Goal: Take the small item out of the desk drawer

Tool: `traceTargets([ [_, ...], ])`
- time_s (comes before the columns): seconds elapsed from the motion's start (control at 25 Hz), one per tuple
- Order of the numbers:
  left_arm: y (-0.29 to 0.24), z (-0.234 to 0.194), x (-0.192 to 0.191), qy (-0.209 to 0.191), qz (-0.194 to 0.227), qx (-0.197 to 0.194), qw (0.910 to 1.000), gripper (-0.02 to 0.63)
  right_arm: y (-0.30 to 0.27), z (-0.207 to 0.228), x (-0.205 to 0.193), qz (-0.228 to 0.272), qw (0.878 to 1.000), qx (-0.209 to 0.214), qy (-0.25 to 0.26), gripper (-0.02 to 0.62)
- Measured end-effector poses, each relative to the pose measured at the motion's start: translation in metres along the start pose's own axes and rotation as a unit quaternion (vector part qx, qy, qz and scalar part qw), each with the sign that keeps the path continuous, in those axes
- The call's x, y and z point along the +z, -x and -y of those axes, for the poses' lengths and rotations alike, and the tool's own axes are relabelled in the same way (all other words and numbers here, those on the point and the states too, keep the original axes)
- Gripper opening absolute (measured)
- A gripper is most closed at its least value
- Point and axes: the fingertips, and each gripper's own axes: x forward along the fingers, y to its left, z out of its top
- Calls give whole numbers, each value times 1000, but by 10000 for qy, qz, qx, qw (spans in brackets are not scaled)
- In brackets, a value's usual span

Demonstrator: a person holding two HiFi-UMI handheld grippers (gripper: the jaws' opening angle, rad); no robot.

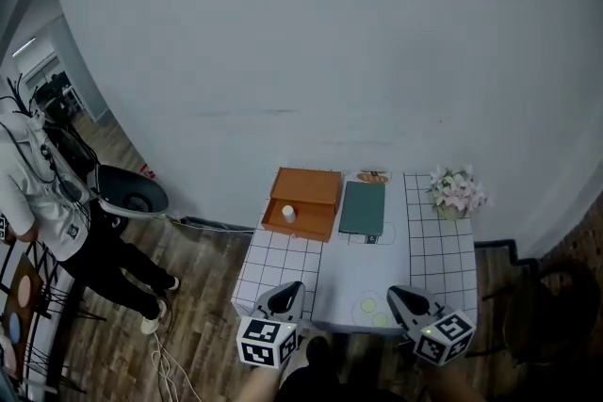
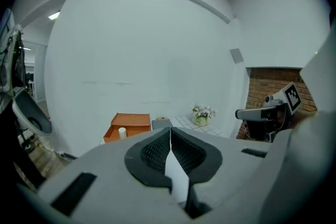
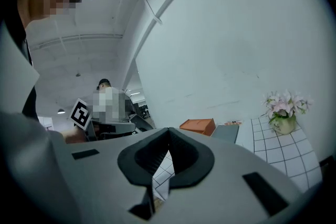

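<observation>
White gridded counter (image 1: 429, 254) with an orange drawer (image 1: 311, 186) at its far left corner. Left tongs (image 1: 285, 292) and right tongs (image 1: 405, 297) at the near edge, both fully closed and empty. Small white item (image 1: 288, 214) stands inside the drawer, well apart from both tongs.

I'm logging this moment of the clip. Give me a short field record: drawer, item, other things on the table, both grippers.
drawer: orange drawer, open, far left of the table
item: small white item inside the drawer, untouched
others: grey-green book beside the drawer; flowers at far right
left gripper: jaws shut, empty, near edge
right gripper: jaws shut, empty, near edge
</observation>
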Motion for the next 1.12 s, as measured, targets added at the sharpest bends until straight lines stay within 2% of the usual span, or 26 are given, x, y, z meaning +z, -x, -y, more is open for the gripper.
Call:
traceTargets([
  [0.28, -55, -67, 18, 195, 63, 34, 9998, 15, -73, 18, 10, -273, 9994, 84, 188, 5],
  [0.4, -82, -102, 28, 150, 6, -55, 9999, 15, -113, 31, 19, -298, 9995, -29, 119, 5],
  [0.52, -106, -141, 44, 15, 14, -77, 10000, 15, -160, 34, 26, -403, 9990, 49, 182, 5],
  [0.72, -133, -195, 55, 105, -73, -188, 9997, 15, -230, 33, 41, -500, 9985, 81, 198, 5],
  [0.96, -161, -225, 46, 94, -317, -510, 9982, 15, -269, 39, 45, -525, 9985, 42, 177, 5],
  [1.12, -182, -228, 35, 32, -456, -564, 9974, 17, -273, 50, 30, -771, 9970, 55, 90, 5],
])
